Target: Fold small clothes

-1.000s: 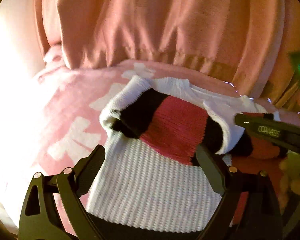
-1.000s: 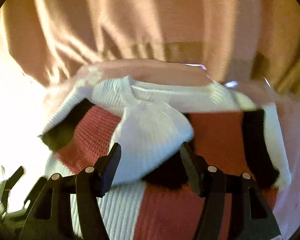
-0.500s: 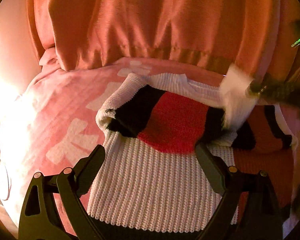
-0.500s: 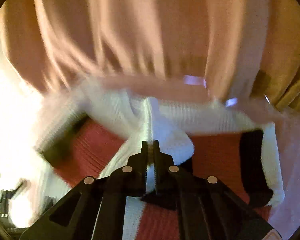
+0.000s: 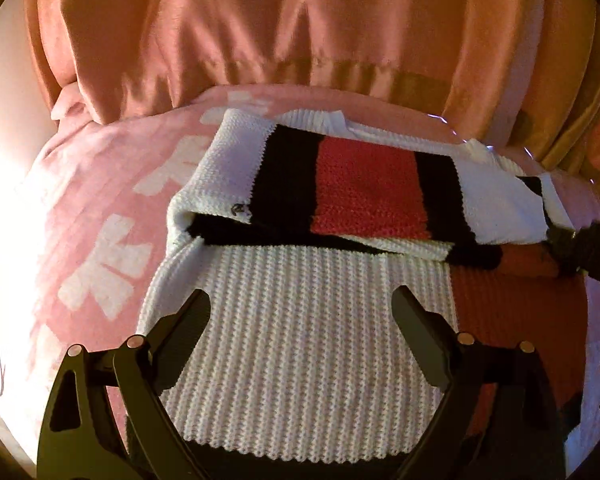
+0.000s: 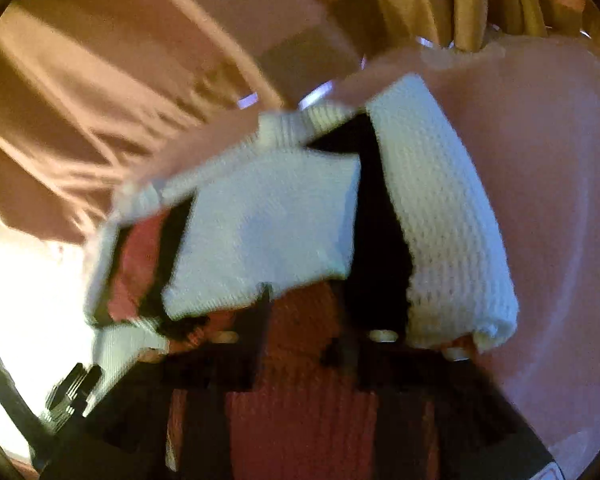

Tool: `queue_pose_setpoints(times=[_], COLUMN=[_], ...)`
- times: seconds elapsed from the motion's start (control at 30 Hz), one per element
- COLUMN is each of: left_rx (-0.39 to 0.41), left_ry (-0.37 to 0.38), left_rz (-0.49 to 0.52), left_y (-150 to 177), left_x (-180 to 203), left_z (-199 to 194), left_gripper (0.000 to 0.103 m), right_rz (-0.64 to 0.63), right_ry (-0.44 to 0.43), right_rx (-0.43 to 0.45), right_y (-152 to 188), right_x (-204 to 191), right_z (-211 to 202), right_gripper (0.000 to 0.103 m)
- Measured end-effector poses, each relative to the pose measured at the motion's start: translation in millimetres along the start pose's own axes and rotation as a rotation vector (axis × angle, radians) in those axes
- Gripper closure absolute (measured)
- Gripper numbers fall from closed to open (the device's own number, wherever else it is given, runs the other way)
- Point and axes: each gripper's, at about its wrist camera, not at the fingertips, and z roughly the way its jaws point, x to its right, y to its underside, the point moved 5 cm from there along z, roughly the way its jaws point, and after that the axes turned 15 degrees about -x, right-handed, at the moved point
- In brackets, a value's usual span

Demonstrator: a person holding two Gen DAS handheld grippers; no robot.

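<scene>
Sweater (image 5: 300,320) lies on our pink blanket (image 5: 100,200); left tongs (image 5: 300,308) spread wide above it, right tongs (image 6: 300,320) grip its sleeve (image 6: 268,232).

Ribbed knit sweater (image 5: 300,344), fuzzy fleece blanket (image 5: 100,200), satiny curtain (image 5: 260,20)

Curtain (image 5: 300,28) close behind sweater (image 5: 300,340)

Pretty much the whole right wrist view is smeared, so the right gripper (image 6: 300,344) is just a dark blur and how its jaws are set can't be made out. In the left wrist view, the sweater (image 5: 300,320) gets cut off at the near edge, and the sleeve cuff (image 5: 500,208) is partly hidden behind something dark at the right edge.
</scene>
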Motion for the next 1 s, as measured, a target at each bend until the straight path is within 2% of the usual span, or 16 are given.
queue_pose_setpoints(times=[0.23,0.3,0.33,0.4,0.5,0.63,0.7,0.8,0.93,1.0], left_rx=[-0.002,-0.003,-0.002,-0.008,-0.027,-0.059,-0.075,-0.076,-0.07,-0.062], left_ry=[0.007,0.013,0.017,0.03,0.104,0.217,0.24,0.222,0.125,0.091], left_rz=[0.013,0.015,0.015,0.013,-0.008,-0.088,-0.144,-0.193,-0.213,-0.235], left_y=[-3,-4,-5,-5,-6,-7,-10,-12,-15,-18], left_x=[7,8,8,10,10,0,-11,-25,-41,-53], left_z=[2,2,2,3,4,6,9,11,11,10], left_gripper=[0.013,0.013,0.013,0.013,0.013,0.013,0.013,0.013,0.013,0.013], right_rz=[0.016,-0.014,-0.035,-0.056,-0.114,-0.11,-0.11,-0.15,-0.156,-0.125], right_ry=[0.018,0.051,0.063,0.03,0.054,0.082,0.067,0.091,0.17,0.16], right_rx=[-0.004,0.011,0.02,0.073,0.145,0.147,0.136,0.147,0.108,0.083], right_y=[-13,-14,-16,-21,-25,-28,-29,-27,-23,-22], right_x=[-3,-7,-11,-18,-27,-21,-22,-31,-26,-17], right_z=[14,15,13,-2,-27,-27,-24,-26,-9,-3], right_gripper=[0.059,0.081,0.098,0.099,0.099,0.099,0.099,0.099,0.099,0.099])
